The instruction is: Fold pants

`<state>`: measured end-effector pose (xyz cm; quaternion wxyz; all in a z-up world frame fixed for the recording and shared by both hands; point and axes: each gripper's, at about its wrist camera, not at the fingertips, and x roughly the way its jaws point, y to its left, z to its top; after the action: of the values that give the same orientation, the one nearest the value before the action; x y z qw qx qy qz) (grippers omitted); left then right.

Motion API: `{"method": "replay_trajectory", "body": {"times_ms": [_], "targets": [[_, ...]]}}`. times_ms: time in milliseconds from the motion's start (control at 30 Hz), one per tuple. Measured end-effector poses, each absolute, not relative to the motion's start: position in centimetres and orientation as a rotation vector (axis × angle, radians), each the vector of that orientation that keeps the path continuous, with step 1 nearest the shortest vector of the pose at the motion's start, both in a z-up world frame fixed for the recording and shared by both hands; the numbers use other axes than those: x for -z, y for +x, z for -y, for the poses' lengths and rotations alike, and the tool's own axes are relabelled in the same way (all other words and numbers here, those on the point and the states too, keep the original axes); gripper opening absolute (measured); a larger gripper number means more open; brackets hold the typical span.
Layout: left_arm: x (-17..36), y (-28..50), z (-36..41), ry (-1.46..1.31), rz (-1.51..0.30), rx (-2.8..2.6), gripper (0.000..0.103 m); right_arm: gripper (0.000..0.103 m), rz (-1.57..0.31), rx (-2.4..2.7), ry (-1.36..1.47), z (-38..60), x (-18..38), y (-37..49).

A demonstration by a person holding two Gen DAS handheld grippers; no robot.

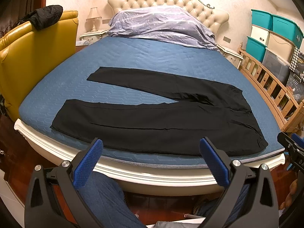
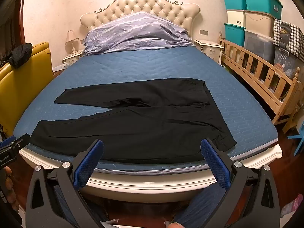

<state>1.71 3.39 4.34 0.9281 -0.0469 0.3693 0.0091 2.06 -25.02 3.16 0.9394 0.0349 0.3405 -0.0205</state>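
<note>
Left wrist view: black pants [image 1: 152,121] along mattress edge [image 1: 171,160], both grippers' fingers [image 1: 89,163] apart.

Little can be read. The right gripper's body [image 1: 296,161] at the left wrist view's edge bears the white letters "DA", cut off. The teal bin [image 2: 269,3] and white bin [image 2: 235,18] carry marks too small to read.

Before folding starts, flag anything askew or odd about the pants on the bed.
The black pants lie flat on the blue quilted mattress, but the legs splay apart in a V toward the left instead of lying together. Slight bunching shows at the crotch. Both grippers, left and right, are open and clear.
</note>
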Motion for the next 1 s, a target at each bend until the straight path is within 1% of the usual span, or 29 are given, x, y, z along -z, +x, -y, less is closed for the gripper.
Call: {"method": "replay_trajectory", "body": {"times_ms": [1000], "targets": [[-4.21,1.88,-3.53,-0.100,-0.763,-0.023,0.101,0.099,-0.707,0.039,0.074,24.80,-2.51,2.02]]}}
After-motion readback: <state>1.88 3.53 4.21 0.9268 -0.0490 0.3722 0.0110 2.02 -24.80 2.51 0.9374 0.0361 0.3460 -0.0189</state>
